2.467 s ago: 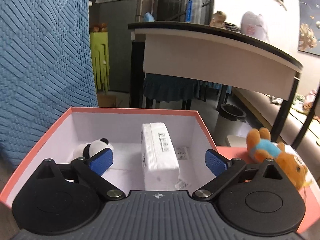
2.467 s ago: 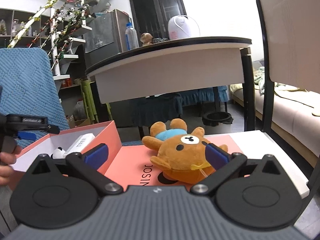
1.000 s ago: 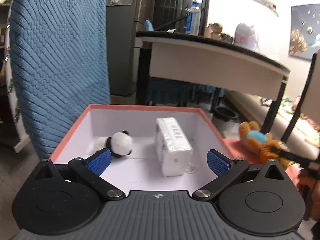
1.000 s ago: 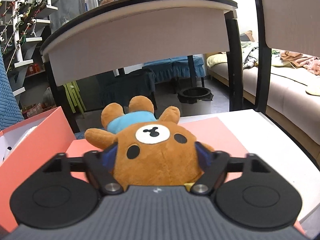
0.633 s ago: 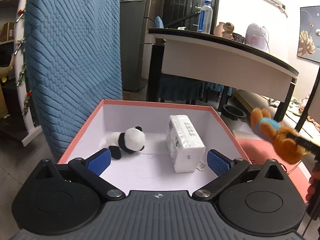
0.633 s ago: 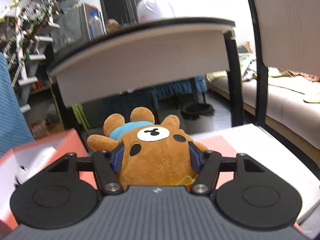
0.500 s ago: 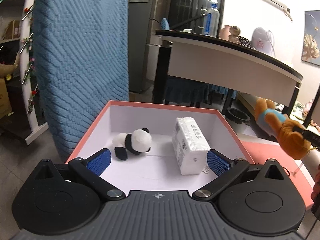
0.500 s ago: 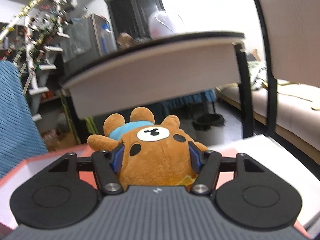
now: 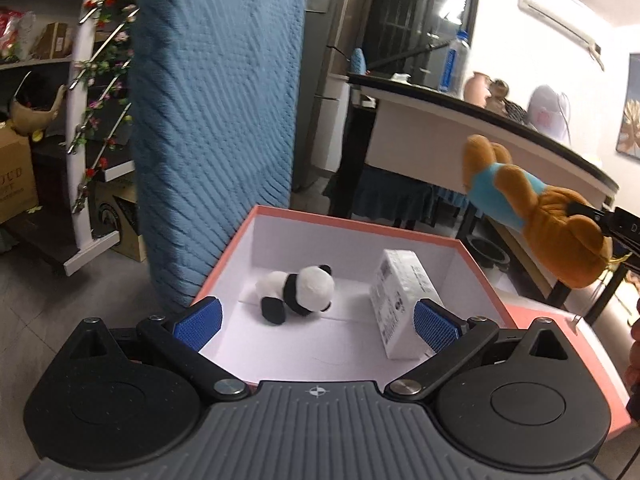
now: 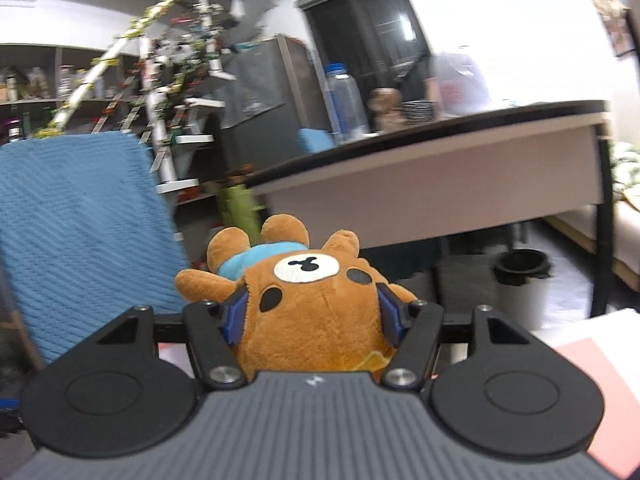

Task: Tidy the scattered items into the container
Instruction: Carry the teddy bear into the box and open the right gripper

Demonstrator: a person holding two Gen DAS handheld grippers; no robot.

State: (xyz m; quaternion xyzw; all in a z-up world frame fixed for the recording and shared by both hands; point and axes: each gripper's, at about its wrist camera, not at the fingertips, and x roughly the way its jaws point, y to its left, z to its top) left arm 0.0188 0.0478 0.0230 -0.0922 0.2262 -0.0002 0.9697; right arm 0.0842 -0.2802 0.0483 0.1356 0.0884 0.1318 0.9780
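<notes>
A salmon-pink box (image 9: 352, 222) with a white inside holds a small panda plush (image 9: 298, 294) and a white tissue pack (image 9: 404, 300). My left gripper (image 9: 316, 322) is open over the box's near edge, nothing between its blue pads. The brown bear plush (image 10: 316, 312) in a blue shirt is squeezed at the head by my right gripper (image 10: 312, 314), which is shut on it. In the left wrist view the bear plush (image 9: 536, 216) hangs in the air above the box's right rim.
A blue quilted chair back (image 9: 216, 120) rises just left of the box. A black-topped desk (image 9: 480, 132) stands behind, with a bottle (image 9: 452, 66) on it. The pink lid (image 10: 592, 384) lies at the lower right. A person's hand (image 9: 634, 344) shows at the right edge.
My right gripper closed on the bear, lifted it off the pink lid and carried it left and up toward the box. The left gripper drew back and stayed open.
</notes>
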